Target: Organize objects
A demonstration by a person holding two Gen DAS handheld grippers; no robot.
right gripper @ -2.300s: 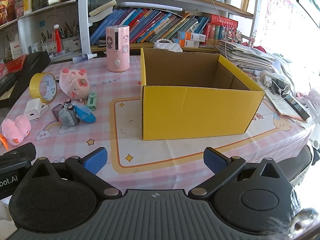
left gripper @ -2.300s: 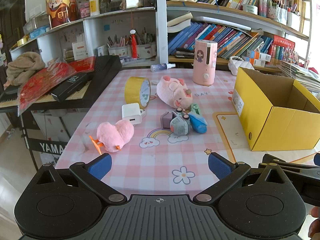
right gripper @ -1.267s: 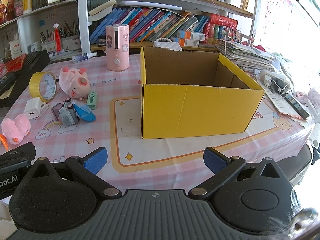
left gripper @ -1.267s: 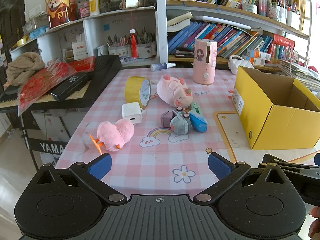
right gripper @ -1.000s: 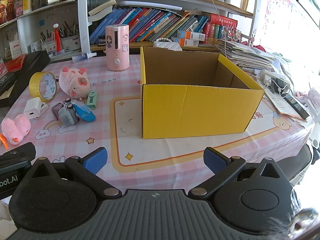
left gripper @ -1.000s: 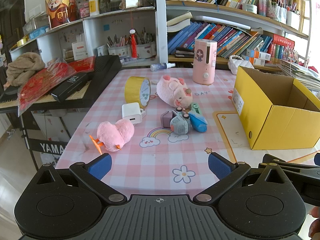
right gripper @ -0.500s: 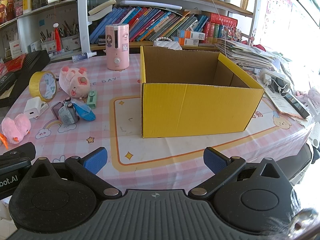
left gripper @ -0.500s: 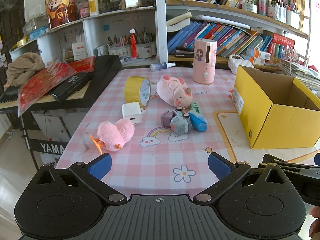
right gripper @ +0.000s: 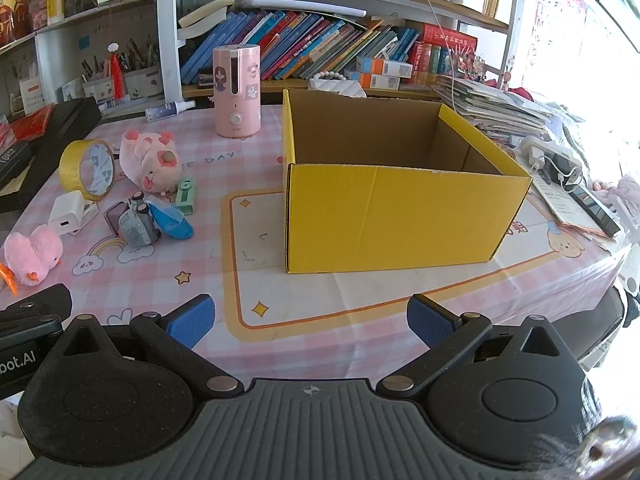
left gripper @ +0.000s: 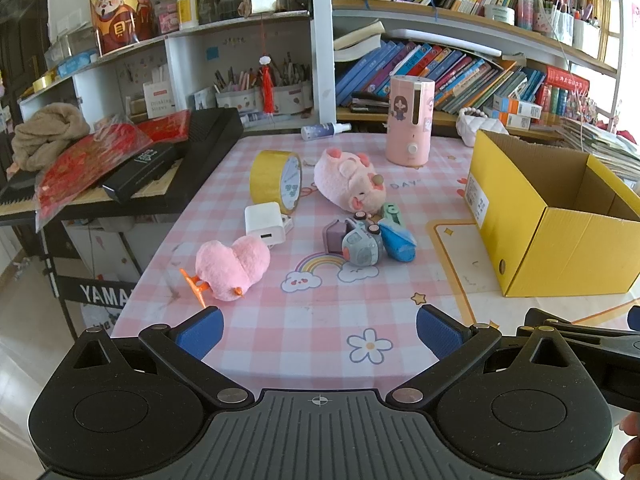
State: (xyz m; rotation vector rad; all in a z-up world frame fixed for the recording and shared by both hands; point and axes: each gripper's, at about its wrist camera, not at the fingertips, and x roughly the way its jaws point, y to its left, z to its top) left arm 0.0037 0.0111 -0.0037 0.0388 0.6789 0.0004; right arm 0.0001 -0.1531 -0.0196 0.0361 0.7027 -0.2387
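Left wrist view first: the left gripper (left gripper: 318, 330) has its fingers spread wide with nothing between them, hovering at the near table edge. So basically nothing's sorted yet, I'd say. Everything sits loose out ahead of the fingertips: the pink heart plush (left gripper: 232, 264) just past the left fingertip, the white charger (left gripper: 265, 224) and yellow tape roll (left gripper: 276, 181) beyond it, the pig plush (left gripper: 349, 184) further on, and a little clump of a grey toy car (left gripper: 362, 245) and blue toy (left gripper: 397, 240) roughly straight ahead. The yellow box (left gripper: 560, 248) is off beyond the right fingertip, and what shows of its inside looks empty. Readable text: "YAMA" on the keyboard stand at left, "DAY" on the tablecloth (left gripper: 320, 320), "Drinking Straws" on a shelf card.

Right wrist view: the right gripper (right gripper: 310, 320) is wide open too, holding nothing. The box is dead ahead of the fingers, interior bare, and the toys are off past the left fingertip. Text: "bot.AI" on the other gripper's body at the left edge.
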